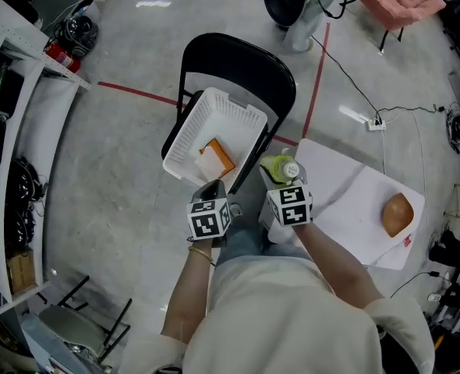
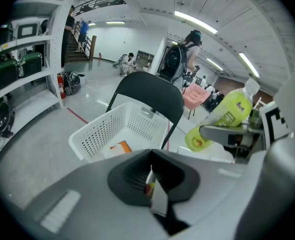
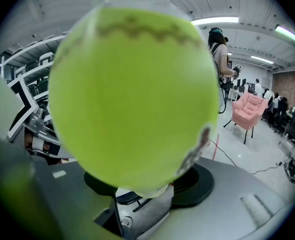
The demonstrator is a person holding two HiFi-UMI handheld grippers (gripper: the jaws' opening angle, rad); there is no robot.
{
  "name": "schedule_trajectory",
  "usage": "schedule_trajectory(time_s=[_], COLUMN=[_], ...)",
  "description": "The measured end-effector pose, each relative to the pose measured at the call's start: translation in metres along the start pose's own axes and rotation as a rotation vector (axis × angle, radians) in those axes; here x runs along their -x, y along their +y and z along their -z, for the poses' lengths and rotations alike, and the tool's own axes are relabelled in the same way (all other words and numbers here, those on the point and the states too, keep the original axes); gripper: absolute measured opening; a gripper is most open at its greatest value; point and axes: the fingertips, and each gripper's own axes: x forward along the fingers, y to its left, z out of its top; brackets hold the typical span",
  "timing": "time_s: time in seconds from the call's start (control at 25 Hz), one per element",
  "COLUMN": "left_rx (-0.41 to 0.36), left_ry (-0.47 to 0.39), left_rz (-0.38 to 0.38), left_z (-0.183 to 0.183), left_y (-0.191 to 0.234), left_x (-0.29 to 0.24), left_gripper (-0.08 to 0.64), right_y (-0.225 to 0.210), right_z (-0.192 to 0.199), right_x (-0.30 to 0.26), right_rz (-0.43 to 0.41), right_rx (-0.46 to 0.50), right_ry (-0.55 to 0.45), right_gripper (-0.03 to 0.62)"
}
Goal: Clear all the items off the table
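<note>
While the R gripper (image 1: 283, 179) pinches a green bottle (image 1: 279, 167) at centre frame, the L gripper (image 1: 214, 187) sits just left of it w/ jaws pressed together, nothing clear btwn them. A white basket (image 1: 185, 135) rests on a black chair (image 1: 238, 57), upper centre, w/ an orange pack (image 1: 216, 159) inside; the bottle is near its lower-right corner. A brown round item (image 1: 398, 214) lies on the white table (image 1: 347, 209), right of frame, well apart from both grippers.

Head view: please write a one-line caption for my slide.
Right gripper holds a green bottle near the white basket on the chair.
</note>
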Motion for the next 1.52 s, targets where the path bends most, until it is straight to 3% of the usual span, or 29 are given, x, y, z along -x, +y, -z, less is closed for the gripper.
schedule_trajectory(time_s=[1.52], left_rx=[0.118], left_ry=[0.028], left_rz=[-0.032], left_z=[-0.027], left_y=[0.095], left_x=[-0.06], left_gripper=[0.009], right_y=[0.061], right_z=[-0.035], right_x=[-0.171], right_rz=[-0.112], right_rx=[0.04], right_ry=[0.083], right_gripper=[0.262])
